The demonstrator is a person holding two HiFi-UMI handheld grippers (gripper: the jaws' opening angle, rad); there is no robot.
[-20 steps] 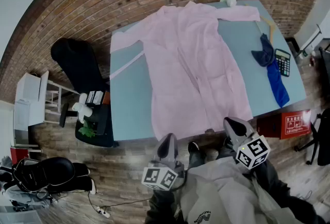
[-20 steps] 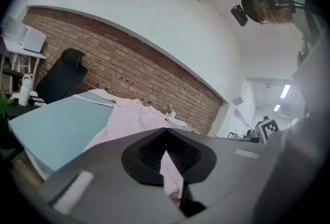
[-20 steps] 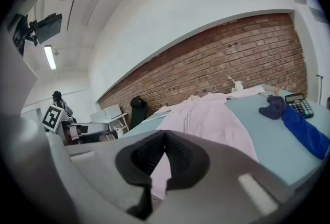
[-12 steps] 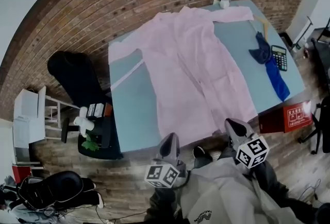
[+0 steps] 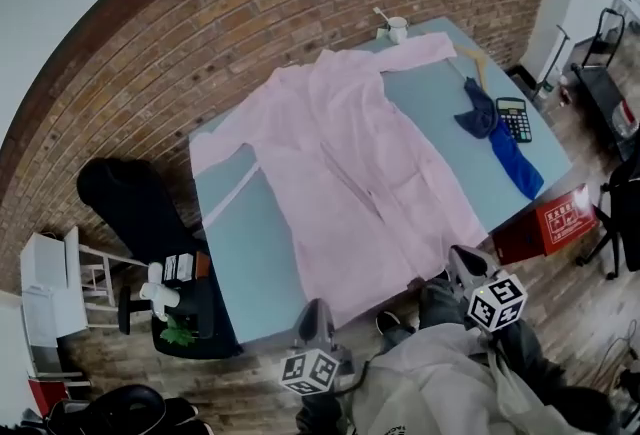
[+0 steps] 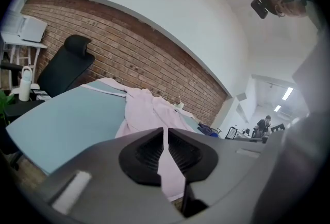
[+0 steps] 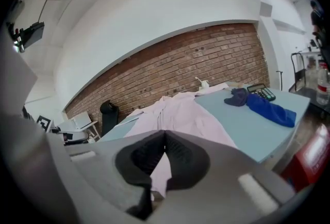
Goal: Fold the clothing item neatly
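Robe (image 5: 350, 163) reaches near edge of table (image 5: 250, 253); left gripper (image 5: 318, 305) and right gripper (image 5: 458, 255) hover nearby, closed, empty.

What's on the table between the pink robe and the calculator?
A blue cloth, beside the calculator, with bare table toward the robe; the head view shows it.

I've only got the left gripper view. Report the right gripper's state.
Observer: The right gripper is shut, with nothing between its jaws.
Operator: Now list what lies right of the garment.
Observer: A calculator sits near the table's right edge, beside a blue cloth.
Operator: Give me the garment's layout.
Observer: The pink garment lies spread open. One sleeve is stretched along the far edge near a white cup.
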